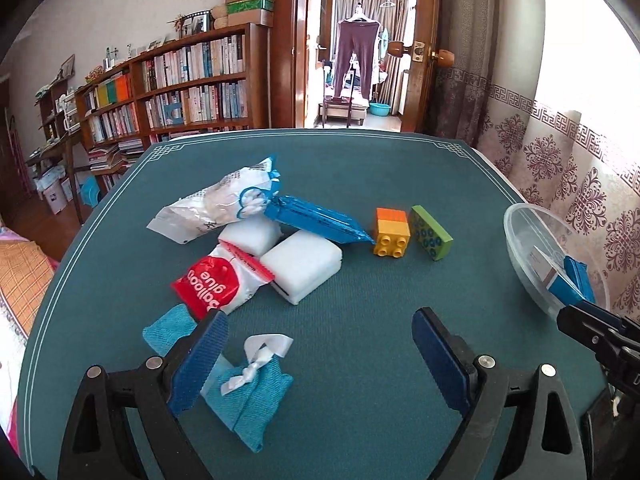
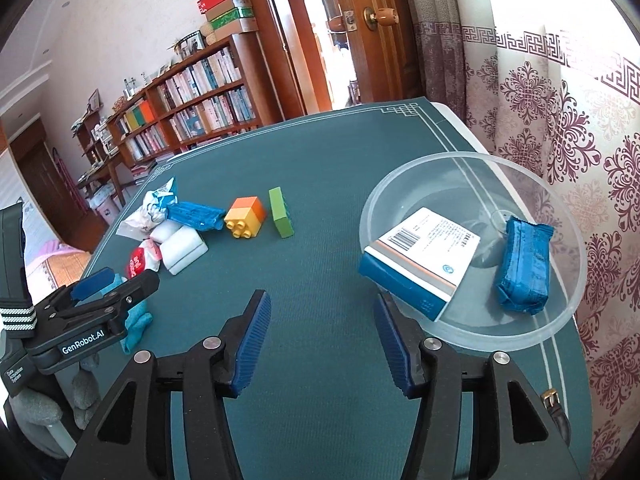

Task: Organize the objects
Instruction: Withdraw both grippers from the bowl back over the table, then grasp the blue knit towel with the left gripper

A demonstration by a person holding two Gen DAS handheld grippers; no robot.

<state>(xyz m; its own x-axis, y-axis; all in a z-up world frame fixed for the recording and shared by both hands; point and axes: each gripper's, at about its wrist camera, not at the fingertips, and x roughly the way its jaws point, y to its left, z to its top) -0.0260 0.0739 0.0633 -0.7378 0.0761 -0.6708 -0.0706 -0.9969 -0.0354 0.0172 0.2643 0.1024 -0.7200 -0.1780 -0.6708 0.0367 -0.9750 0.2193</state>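
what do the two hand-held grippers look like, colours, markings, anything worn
Both are black plastic frames with triangular cut-outs and silver pivot bolts, ending in ribbed blue pads. The left hand-held gripper carries white "GenRobot.AI" lettering on its side, seen from the right wrist view, with a black-and-white striped strap behind it. The right hand-held gripper has the same build. No sleeves or cables show.

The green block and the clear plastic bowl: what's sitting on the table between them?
Nothing. In the right wrist view, only bare teal table mat lies between the flat green block and the clear plastic bowl.
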